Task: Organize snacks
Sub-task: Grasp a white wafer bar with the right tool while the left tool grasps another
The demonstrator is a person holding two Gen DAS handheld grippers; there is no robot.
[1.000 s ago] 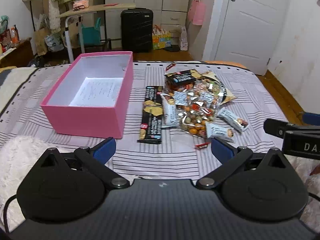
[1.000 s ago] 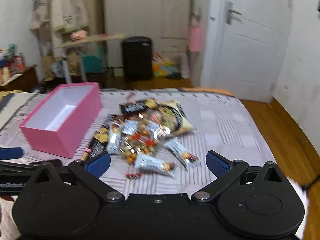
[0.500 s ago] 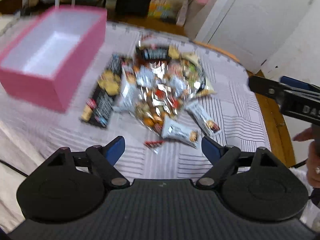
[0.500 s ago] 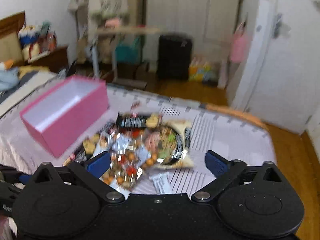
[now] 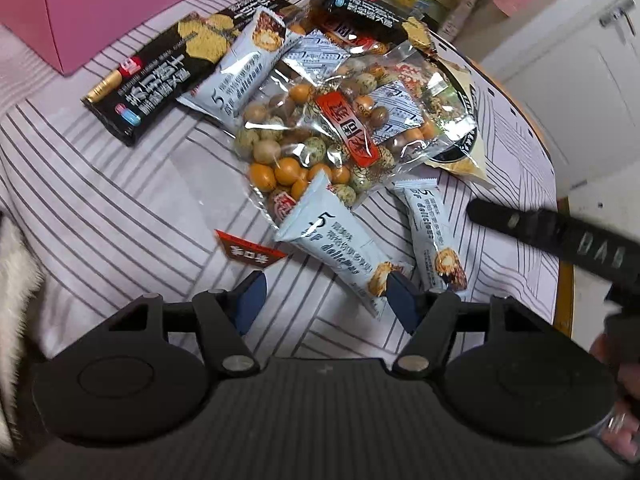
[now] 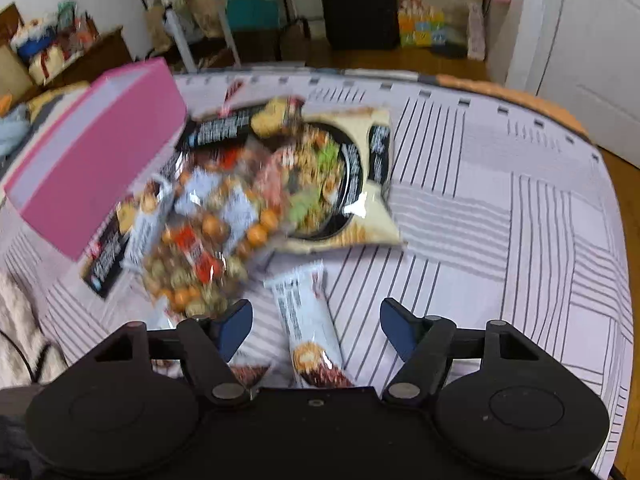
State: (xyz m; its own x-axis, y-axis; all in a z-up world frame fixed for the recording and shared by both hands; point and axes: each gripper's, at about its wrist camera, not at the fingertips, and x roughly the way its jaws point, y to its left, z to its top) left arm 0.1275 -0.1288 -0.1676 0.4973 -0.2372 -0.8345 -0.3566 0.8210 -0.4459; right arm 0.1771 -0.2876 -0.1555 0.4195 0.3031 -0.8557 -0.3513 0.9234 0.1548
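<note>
A heap of snacks lies on the striped bedsheet (image 5: pixel 120 208) beside an open pink box (image 5: pixel 100 8) (image 6: pixel 92 168). It includes a clear bag of coated nuts (image 5: pixel 320 128) (image 6: pixel 200 256), black biscuit packets (image 5: pixel 160 76), a beige bag (image 6: pixel 352 184) and several pale blue bars. My left gripper (image 5: pixel 325 300) hovers low over one pale blue bar (image 5: pixel 336 248). Its jaws are closing, with the bar's end between them and the pads not pressing. My right gripper (image 6: pixel 316 328) straddles another pale bar (image 6: pixel 308 320), also closing without gripping. One of its black fingers (image 5: pixel 560 236) shows at the right.
A small red torn wrapper (image 5: pixel 248 254) lies near the left gripper. A fluffy white blanket (image 5: pixel 12 280) borders the sheet on the left. The bed's wooden edge (image 6: pixel 560 108) runs along the far right. A black suitcase (image 6: pixel 356 4) and a white door (image 6: pixel 580 40) stand beyond.
Both grippers have dropped towards the snack heap and tilted downward. Their jaws have narrowed. The left view has rolled, and a pale bar now sits between each pair of fingers.
</note>
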